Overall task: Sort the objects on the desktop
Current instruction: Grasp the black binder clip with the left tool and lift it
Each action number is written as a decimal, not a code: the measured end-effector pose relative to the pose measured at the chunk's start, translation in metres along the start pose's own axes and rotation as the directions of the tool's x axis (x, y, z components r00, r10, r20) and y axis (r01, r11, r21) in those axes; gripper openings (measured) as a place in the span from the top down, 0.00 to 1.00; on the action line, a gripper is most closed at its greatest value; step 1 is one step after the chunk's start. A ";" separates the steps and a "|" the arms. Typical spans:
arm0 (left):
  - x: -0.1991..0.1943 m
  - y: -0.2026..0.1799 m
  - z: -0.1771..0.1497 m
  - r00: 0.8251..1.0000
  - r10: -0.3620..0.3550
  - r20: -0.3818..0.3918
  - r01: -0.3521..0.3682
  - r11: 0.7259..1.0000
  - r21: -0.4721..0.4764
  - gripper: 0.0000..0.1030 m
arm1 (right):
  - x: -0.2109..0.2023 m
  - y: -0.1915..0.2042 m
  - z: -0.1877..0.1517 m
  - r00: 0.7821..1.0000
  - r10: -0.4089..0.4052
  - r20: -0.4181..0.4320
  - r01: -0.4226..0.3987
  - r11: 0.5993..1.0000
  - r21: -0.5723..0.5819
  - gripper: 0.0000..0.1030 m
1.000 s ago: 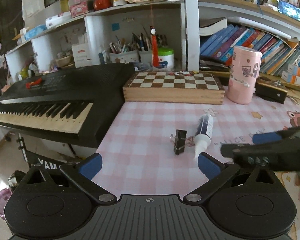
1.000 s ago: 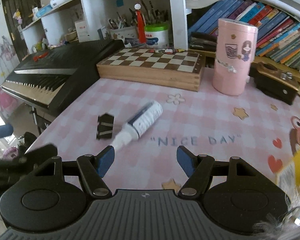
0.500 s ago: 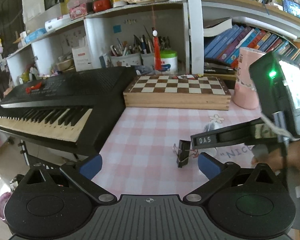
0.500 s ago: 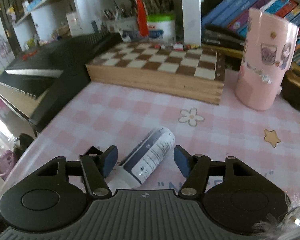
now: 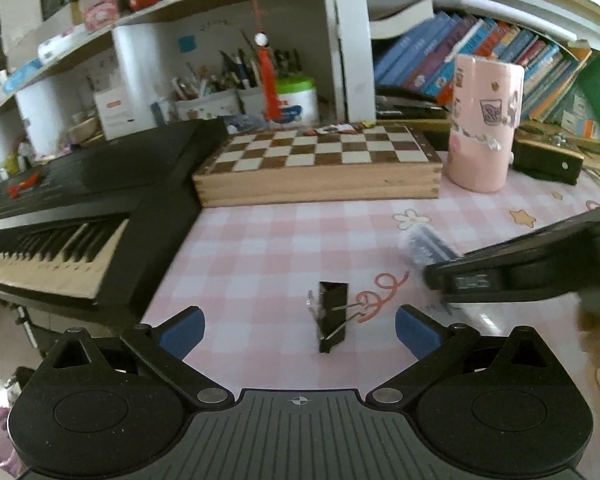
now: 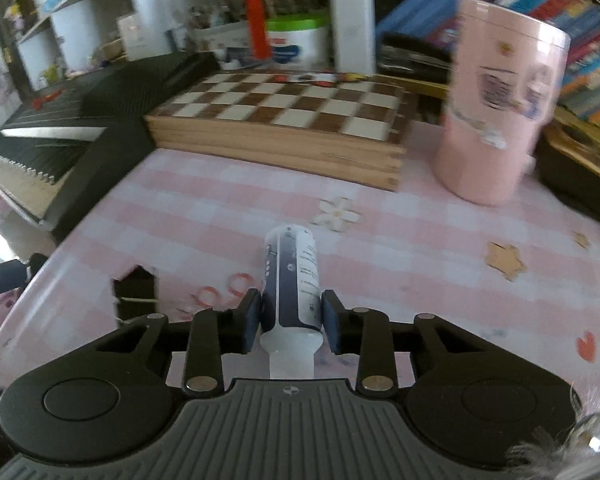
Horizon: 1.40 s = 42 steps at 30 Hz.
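Right gripper (image 6: 291, 322) closing in on the glue tube (image 6: 294, 280), left gripper (image 5: 298, 330) spread wide over the binder clip (image 5: 333, 316)

The tube lies on the pink checked tablecloth (image 6: 400, 248) right between the right gripper's blue pads (image 6: 253, 314), cap end toward the camera, and the pads look to be touching its sides. The black clip sits between the left gripper's fingertips, a bit ahead, touching neither. Chessboard box (image 5: 320, 168) and pink canister (image 5: 485, 124) stand further ahead.

The pink checked desk (image 6: 204, 216) carries a chessboard box (image 6: 284, 128), pink canister (image 6: 496, 120), binder clip (image 5: 333, 316) and tube (image 6: 294, 280).
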<state>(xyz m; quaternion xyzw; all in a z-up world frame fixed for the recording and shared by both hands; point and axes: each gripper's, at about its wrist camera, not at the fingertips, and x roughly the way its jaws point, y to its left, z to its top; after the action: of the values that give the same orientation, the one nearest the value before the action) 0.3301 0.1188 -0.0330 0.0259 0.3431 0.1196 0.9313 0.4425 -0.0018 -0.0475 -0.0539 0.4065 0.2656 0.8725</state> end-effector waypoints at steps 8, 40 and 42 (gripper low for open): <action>0.029 -0.015 0.001 1.000 0.015 -0.027 -0.014 1.000 0.023 0.01 | -0.017 -0.019 -0.016 0.999 -0.052 0.005 0.052 0.999 -0.004 0.70; 0.009 -0.003 0.006 0.992 -0.126 0.004 0.125 0.986 -0.110 0.61 | -0.021 -0.021 -0.017 0.999 -0.035 0.016 0.035 0.999 0.024 0.70; 0.000 -0.001 0.007 0.991 -0.133 0.021 0.134 0.984 -0.115 0.61 | -0.030 -0.020 -0.018 0.999 -0.026 0.029 0.025 0.999 0.030 0.70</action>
<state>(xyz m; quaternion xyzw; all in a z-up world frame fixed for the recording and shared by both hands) 0.3349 0.1176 -0.0274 -0.0505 0.3304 0.0765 0.9394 0.4246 -0.0372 -0.0396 -0.0422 0.3968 0.2491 0.8824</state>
